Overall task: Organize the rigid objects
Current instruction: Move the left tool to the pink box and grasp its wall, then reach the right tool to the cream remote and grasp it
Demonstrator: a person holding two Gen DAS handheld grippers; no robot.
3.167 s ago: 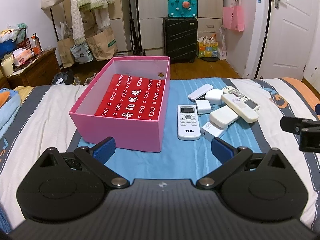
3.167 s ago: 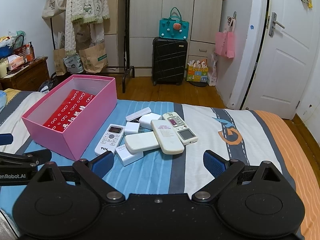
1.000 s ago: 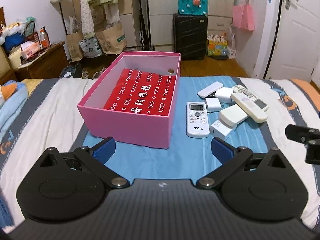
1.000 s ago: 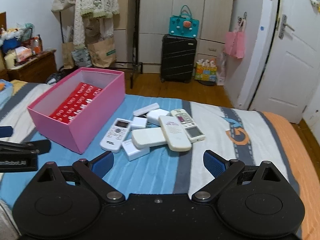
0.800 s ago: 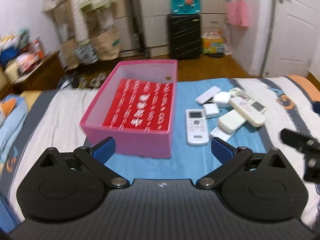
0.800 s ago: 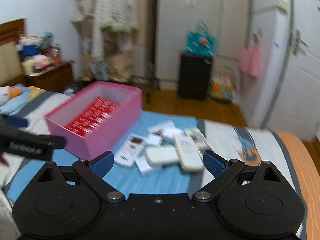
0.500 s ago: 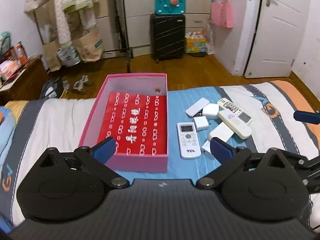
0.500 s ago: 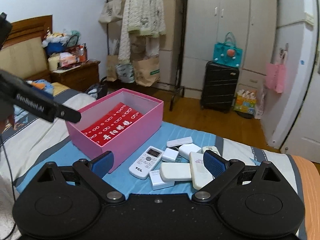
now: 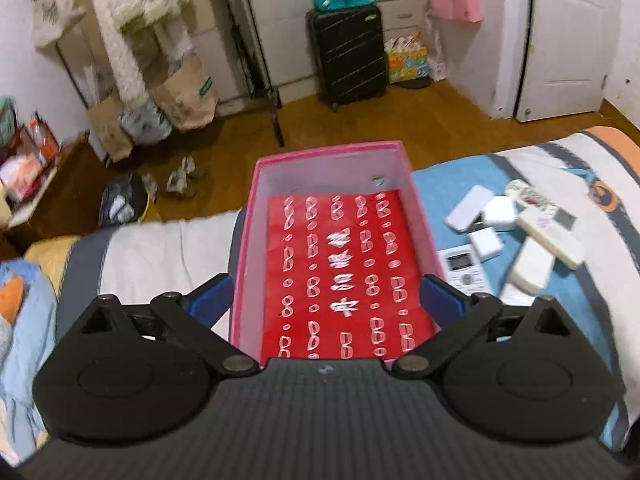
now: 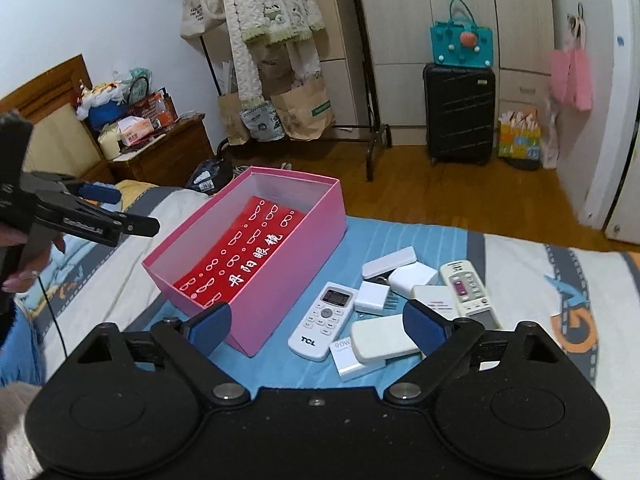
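- Left gripper (image 9: 324,300) now raised over the pink box (image 9: 416,208), looking down into it; half a second ago lower and further back. Jaws wide apart, one on each side of the box in view, nothing held.
- Right gripper (image 10: 316,328) also wide open and empty, swung toward the pile, now closer than a second ago.
- Box on the bed (image 10: 400,232), open top, red printed sheet (image 10: 240,256) on the floor, otherwise empty.
- White remote (image 10: 324,320) just beside the box at 3 o'clock; chargers (image 10: 372,298) and further remotes (image 10: 464,288) piled at 3 o'clock of that, some overlapping.
- Nothing moved into the box yet; sorting not started.
- Judgement: both grippers repositioned only; right one best placed for a first pick, white remote nearest.
- Left view blurred; fine detail unclear.
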